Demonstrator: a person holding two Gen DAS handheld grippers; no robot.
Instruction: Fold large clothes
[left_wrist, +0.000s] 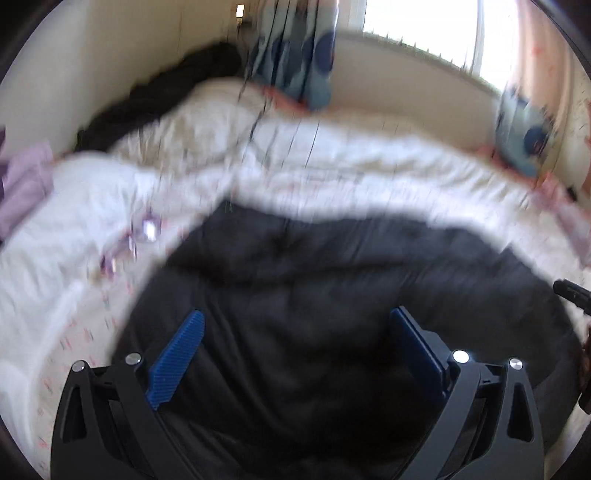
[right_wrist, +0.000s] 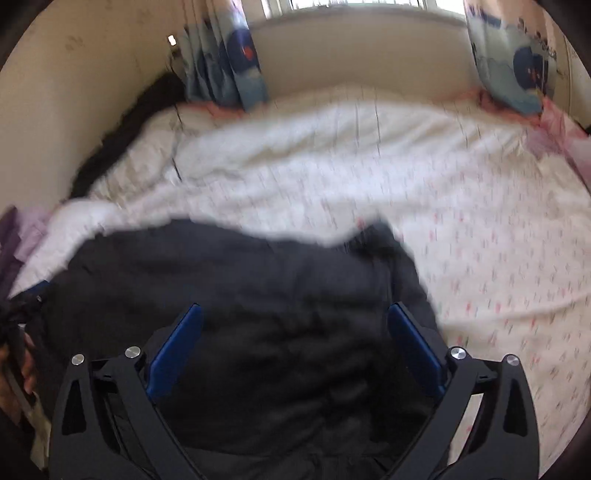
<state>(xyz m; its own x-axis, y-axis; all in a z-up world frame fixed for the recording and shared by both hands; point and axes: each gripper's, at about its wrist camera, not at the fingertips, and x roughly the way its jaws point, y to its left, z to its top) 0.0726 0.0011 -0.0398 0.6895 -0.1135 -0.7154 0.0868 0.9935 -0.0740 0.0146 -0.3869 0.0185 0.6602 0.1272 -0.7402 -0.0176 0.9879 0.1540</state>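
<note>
The left gripper (left_wrist: 295, 339) stands wide open above the large black padded garment (left_wrist: 332, 295), nothing between its blue ribbed pads. The right gripper (right_wrist: 295, 332) gapes equally wide over the same garment (right_wrist: 240, 295), which lies on the white patterned bedspread (right_wrist: 480, 258).
</note>
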